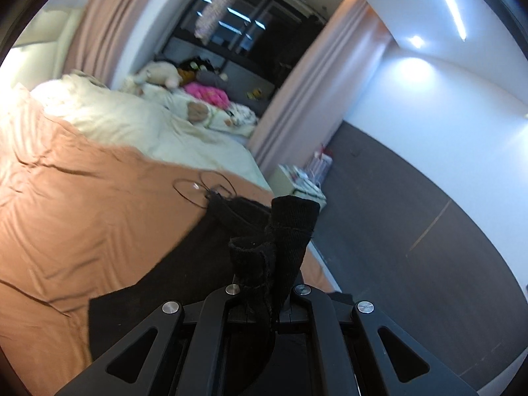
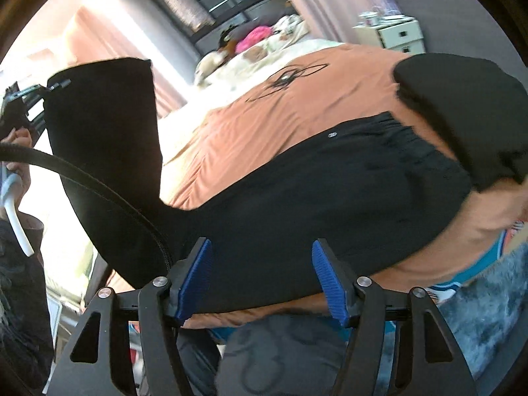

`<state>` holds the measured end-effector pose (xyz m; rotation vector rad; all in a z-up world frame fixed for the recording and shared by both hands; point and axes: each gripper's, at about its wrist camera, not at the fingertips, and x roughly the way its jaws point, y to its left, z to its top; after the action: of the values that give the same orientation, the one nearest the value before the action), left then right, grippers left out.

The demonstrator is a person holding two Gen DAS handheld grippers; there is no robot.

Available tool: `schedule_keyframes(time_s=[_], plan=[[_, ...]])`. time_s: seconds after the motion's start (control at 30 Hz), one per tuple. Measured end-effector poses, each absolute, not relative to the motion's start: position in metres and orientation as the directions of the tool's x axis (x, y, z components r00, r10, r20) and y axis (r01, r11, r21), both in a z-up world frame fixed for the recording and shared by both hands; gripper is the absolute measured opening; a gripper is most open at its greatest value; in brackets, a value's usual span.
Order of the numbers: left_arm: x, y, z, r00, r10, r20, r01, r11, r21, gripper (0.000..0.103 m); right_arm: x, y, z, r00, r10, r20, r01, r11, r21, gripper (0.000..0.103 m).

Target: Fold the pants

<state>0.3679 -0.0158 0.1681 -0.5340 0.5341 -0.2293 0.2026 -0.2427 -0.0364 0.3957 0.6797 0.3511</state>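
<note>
Mid-fold: left gripper (image 1: 264, 293) clamped the black pants (image 2: 313, 204) leg hem, right gripper (image 2: 260, 277) gaped empty and likely needed the other leg.

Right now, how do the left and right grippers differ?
The left gripper is shut on the black pants, with cloth bunched between its fingers; the right gripper stands open, blue pads bare, holding nothing. Both are the same black two-finger tool.
</note>
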Motion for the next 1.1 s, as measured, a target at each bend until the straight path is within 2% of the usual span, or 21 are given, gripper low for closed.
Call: schedule_keyframes(time_s=[0.27,0.53,0.77,1.1], plan=[[0.419,-0.091,0.141,0.761,-0.427,-0.489,0.106,0.825,-0.555,0.003,0.198,-0.281,-0.061,0.744,0.390,-0.543,-0.076,0.857,0.510,0.062],[0.461,-0.159,0.110,0.695,-0.476,-0.540,0.126,0.819,-0.560,0.003,0.192,-0.308,-0.061,0.755,0.352,-0.553,0.014,0.835,0.550,0.062],[0.485,-0.210,0.063,0.608,-0.526,-0.595,0.118,0.800,-0.588,0.003,0.189,-0.325,-0.063,0.751,0.337,-0.568,0.068,0.816,0.574,0.062],[0.484,-0.289,-0.010,0.456,-0.592,-0.665,0.193,0.795,-0.576,0.003,0.173,-0.342,-0.067,0.743,0.320,-0.587,0.121,0.799,0.589,0.062]])
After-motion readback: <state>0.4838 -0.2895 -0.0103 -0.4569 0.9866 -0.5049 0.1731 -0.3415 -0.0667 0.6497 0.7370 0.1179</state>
